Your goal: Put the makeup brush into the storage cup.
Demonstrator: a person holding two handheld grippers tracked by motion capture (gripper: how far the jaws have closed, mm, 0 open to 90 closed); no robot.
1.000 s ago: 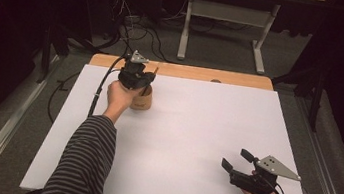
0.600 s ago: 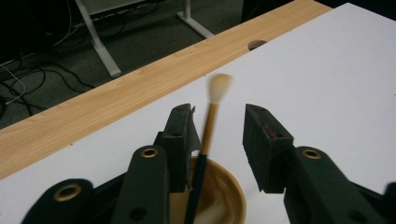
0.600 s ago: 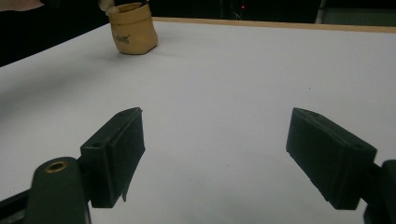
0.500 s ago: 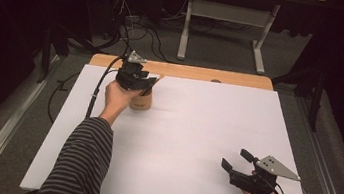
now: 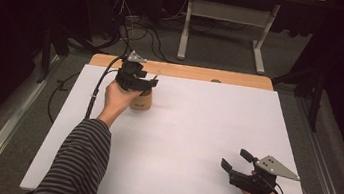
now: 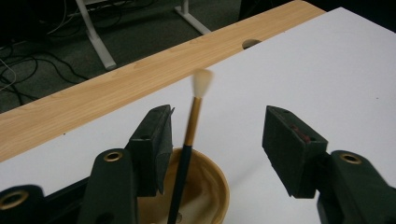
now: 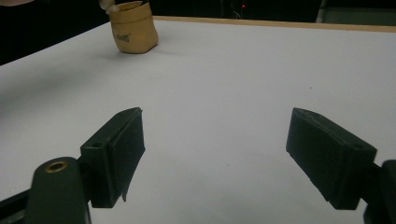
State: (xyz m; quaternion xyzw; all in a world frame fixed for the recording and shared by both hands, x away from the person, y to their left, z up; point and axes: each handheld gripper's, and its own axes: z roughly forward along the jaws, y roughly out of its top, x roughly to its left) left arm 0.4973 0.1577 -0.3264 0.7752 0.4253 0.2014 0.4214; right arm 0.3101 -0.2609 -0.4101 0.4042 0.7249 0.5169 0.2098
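A tan cup (image 5: pixel 140 101) stands at the far left of the white board. A thin brush (image 6: pixel 191 126) with a pale tip stands in the cup (image 6: pixel 205 186), leaning close to one jaw. My left gripper (image 5: pixel 148 83) hovers just over the cup, and its jaws have just been opening. The brush rises between the jaws of the left gripper (image 6: pixel 217 126) with neither pad pressing on it. My right gripper (image 5: pixel 235 159) rests near the front right edge, open and with nothing between its jaws. From the right gripper (image 7: pixel 212 126) the cup (image 7: pixel 133 27) shows far off.
The white board (image 5: pixel 196 130) lies on a wooden table whose far strip (image 5: pixel 188 72) has a round hole (image 6: pixel 252 44). Beyond it are a desk frame's legs (image 5: pixel 187 23) and cables on the floor (image 5: pixel 139 27). Dark floor runs along both sides.
The left gripper's jaws have parted from the brush, which now stands free in the cup. The left hand has shifted only slightly. The right gripper has not moved.
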